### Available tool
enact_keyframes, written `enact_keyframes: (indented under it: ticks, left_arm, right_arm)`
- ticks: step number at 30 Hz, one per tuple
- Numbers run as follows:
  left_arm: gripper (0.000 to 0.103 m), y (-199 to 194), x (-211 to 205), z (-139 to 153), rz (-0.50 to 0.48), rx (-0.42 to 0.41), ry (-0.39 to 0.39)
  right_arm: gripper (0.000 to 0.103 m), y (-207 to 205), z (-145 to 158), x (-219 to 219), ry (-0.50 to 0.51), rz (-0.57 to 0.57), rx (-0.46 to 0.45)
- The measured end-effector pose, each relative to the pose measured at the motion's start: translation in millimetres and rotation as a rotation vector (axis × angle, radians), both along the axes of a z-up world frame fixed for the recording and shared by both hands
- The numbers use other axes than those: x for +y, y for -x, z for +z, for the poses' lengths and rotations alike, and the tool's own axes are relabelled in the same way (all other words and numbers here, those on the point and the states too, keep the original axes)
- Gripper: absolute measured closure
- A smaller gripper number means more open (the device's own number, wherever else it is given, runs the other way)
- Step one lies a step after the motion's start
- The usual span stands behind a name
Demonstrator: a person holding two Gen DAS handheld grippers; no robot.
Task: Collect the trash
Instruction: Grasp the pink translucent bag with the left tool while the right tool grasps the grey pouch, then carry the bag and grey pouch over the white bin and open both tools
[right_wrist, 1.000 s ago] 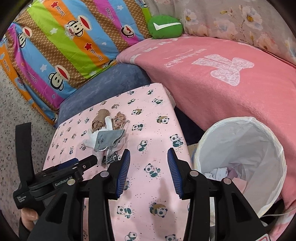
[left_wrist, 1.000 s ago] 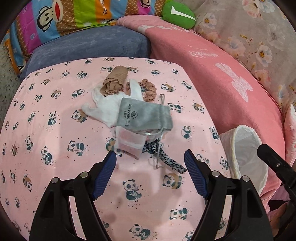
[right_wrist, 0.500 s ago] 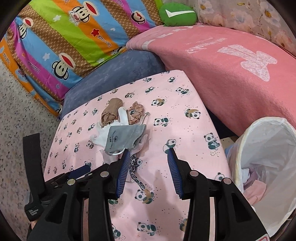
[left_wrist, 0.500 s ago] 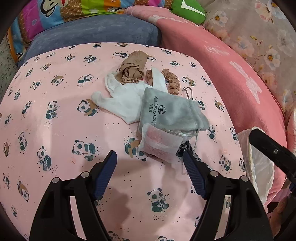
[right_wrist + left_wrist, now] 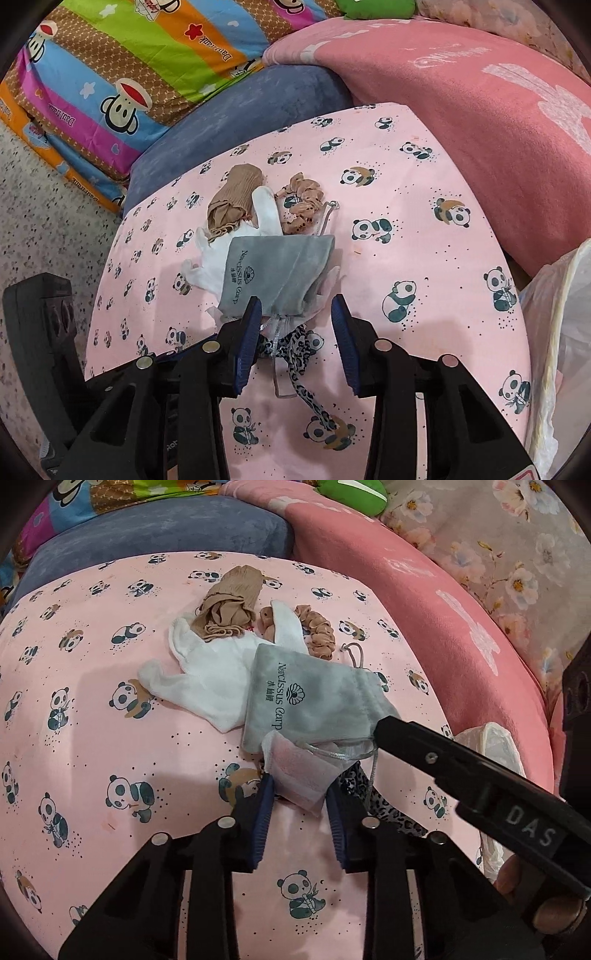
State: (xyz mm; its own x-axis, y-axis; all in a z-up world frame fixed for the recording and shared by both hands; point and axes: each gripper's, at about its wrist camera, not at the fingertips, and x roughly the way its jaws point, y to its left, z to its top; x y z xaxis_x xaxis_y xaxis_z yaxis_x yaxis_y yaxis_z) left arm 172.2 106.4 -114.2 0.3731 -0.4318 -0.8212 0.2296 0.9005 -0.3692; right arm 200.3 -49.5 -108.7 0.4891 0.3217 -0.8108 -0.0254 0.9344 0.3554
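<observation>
A small pile of trash lies on the panda-print cover (image 5: 110, 738). In it are a grey velvet pouch (image 5: 314, 698), a white glove (image 5: 207, 672), a tan stocking (image 5: 229, 609), a tan scrunchie (image 5: 317, 631) and a leopard strap (image 5: 388, 812). My left gripper (image 5: 300, 794) is closing, and its pads pinch the near corner of a pink-white packet (image 5: 295, 771) that sticks out from under the pouch. My right gripper (image 5: 297, 317) is also closing. The pouch's (image 5: 273, 269) drawstring neck and the strap (image 5: 303, 369) lie between its jaws, and the right pad is still clear of them.
A bin with a white liner (image 5: 561, 314) stands off the cover's right edge. A blue cushion (image 5: 166, 528), a pink blanket (image 5: 424, 602) and striped pillows (image 5: 129, 55) ring the far side. Speckled floor (image 5: 44, 203) lies to the left.
The left gripper came closer to the pile and its jaws narrowed onto the packet. The right gripper swung from the bin to the pouch, came lower, and its jaws narrowed.
</observation>
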Motion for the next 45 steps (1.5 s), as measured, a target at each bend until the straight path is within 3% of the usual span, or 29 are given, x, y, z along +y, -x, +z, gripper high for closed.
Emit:
enact_keyframes:
  ticks: [1,6,17,28,37,45]
  left_arm:
    - [0.081,0,0,1,-0.006,-0.003,0.001]
    - [0.087,1,2,8,-0.008,-0.015,0.007]
    - [0.088,9,-8,48,-0.005,-0.098,0.0]
    - [0.088,23,-34,99,-0.045,-0.202,0.017]
    - [0.088,41,-68,129,-0.101,-0.261,0.034]
    - [0.088,60,-115,142,-0.194,-0.292,0.039]
  right_arm:
    - [0.084,-1,-1,1,-0.001,0.002,0.003]
    - [0.098,0,4,5,-0.007,0.012,-0.029]
    - [0.099,20,69,-12,-0.005,-0.022,-0.195]
    - [0.099,63,141,-68,-0.011,-0.125,-0.35]
    - [0.099,104,158,-125,-0.003,-0.227,-0.376]
    - [0.099,143,152,-177,0.0,-0.314,-0.368]
